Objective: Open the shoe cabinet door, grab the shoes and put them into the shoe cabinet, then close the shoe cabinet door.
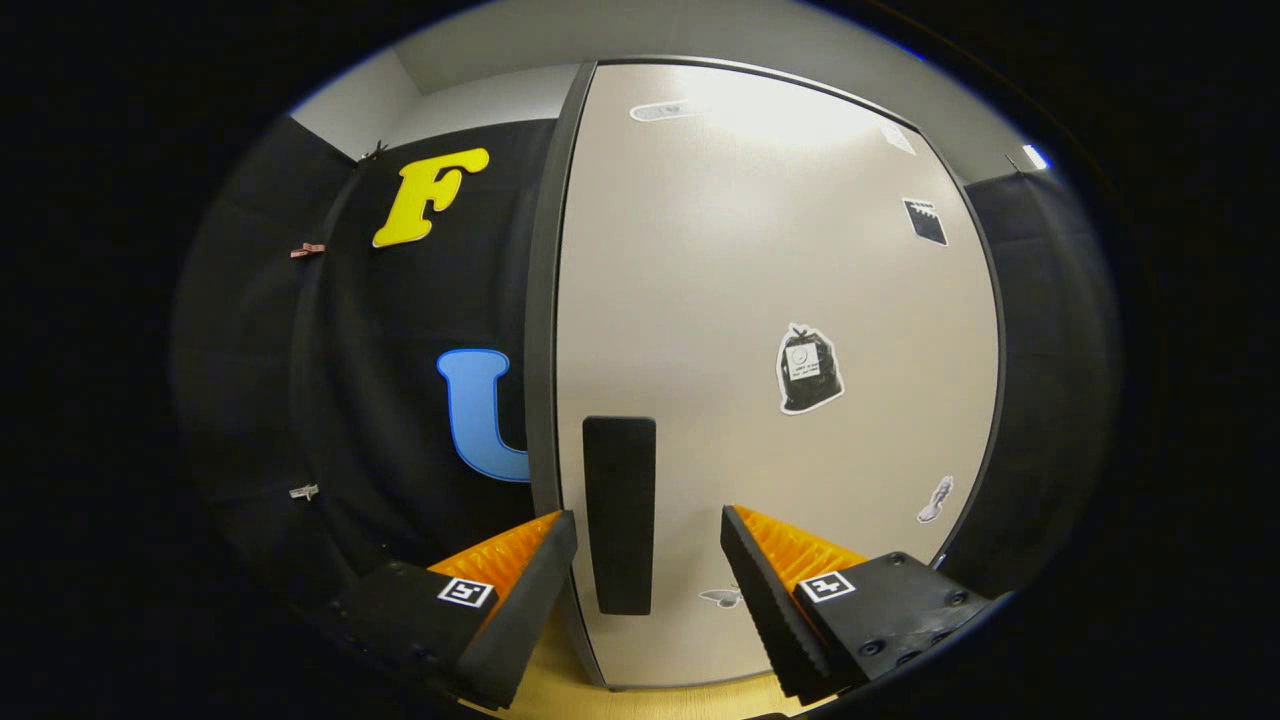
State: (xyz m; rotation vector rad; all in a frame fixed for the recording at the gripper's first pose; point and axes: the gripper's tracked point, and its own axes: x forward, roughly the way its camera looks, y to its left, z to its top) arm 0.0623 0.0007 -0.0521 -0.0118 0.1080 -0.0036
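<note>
The shoe cabinet door is a tall pale panel with a dark edge, standing shut just ahead of me. A black vertical handle sits near the door's left edge, low down. My gripper is open, its two fingers straddling the handle with a gap on each side. The left finger lies left of the door's edge and the right finger is in front of the door panel. Neither finger touches the handle.
Several stickers dot the door, among them a black bag-shaped sticker. The booth's black cloth wall hangs to the left of the cabinet. A strip of light wooden floor runs below the door.
</note>
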